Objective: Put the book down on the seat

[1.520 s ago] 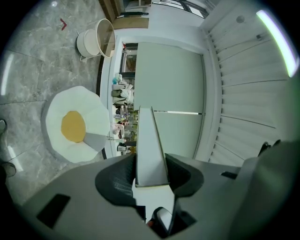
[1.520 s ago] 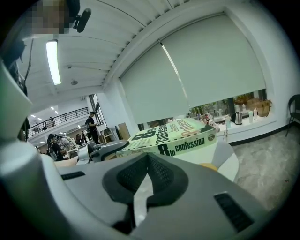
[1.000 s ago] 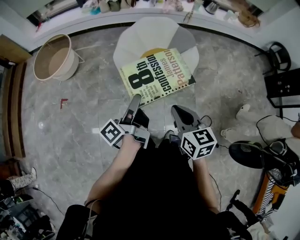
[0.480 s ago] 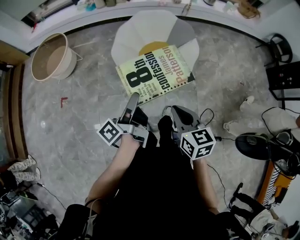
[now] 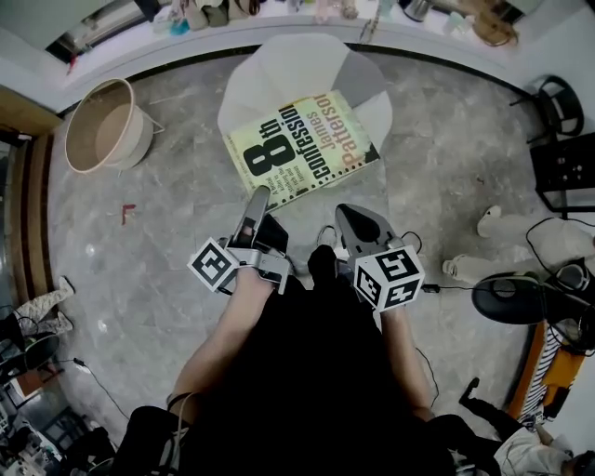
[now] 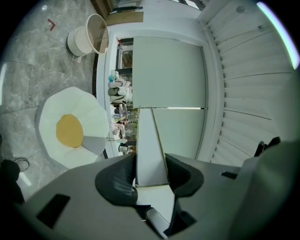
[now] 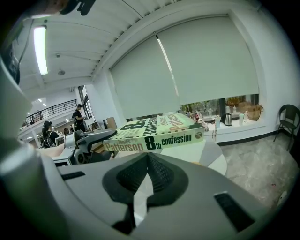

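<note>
The book, a thick cream-and-green paperback titled "8th confession", hangs flat above the white seat, which is shaped like a fried egg. My left gripper is shut on the book's near left edge. In the left gripper view the pale book is clamped between the dark pads, with the seat and its yellow centre to the left. My right gripper is shut on nothing, just short of the book. In the right gripper view its jaws meet below the book's spine.
A beige tub stands on the marble floor at the left. A black chair and dark furniture are at the right, with a black round base and cables nearer me. A cluttered sill runs behind the seat.
The book has moved farther over the seat and now covers the seat's yellow centre in the head view. Both grippers went forward with it, and their jaws stand unchanged.
</note>
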Available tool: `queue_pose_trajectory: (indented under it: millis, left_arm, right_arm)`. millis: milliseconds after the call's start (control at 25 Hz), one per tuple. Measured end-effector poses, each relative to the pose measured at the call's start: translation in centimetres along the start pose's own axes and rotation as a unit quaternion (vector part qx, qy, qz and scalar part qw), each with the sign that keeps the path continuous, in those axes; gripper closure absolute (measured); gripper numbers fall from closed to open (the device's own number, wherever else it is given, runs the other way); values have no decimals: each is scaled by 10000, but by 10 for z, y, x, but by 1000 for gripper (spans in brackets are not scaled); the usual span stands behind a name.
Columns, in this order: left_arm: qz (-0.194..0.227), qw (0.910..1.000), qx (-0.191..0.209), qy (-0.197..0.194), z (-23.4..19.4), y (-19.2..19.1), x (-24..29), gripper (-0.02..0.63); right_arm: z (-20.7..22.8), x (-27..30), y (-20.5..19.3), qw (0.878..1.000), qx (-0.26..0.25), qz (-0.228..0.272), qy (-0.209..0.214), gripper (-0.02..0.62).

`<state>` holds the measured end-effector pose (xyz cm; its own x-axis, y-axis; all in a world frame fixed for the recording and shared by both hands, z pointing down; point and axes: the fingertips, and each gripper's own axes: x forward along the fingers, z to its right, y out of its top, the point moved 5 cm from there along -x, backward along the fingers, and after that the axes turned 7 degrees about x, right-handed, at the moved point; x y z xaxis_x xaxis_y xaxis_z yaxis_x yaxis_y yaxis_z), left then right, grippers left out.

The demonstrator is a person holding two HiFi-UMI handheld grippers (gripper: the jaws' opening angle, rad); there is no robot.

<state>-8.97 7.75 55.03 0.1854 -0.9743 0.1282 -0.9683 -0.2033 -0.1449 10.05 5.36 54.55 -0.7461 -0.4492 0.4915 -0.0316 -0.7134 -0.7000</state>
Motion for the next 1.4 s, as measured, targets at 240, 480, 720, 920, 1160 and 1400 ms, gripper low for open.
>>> queue_pose_trajectory:
  millis: [240, 480, 720, 920, 1160, 1400]
  left_arm:
    - [89, 9998, 59, -142, -4, -4, -1, 426]
    - [116, 9996, 86, -251, -3, -4, -2, 426]
    - [344, 9990, 49, -264, 1, -9, -8, 426]
    - [227, 9997, 2, -58, 5, -6, -4, 425]
    - [350, 9993, -71, -95, 9, -10, -4, 425]
    - [334, 9992, -154, -155, 10, -12, -5, 425]
  right_arm:
    - [9, -5, -6, 9998, -113, 135, 27, 580]
    - [20, -11, -10, 9998, -103, 161, -63, 580]
    - [29, -17, -3, 9998, -94, 145, 56, 580]
    - [33, -14, -4, 9999, 138, 19, -22, 580]
    - [35, -17, 4, 9996, 191, -36, 190, 580]
    - [30, -27, 5, 10000, 17, 14, 58, 580]
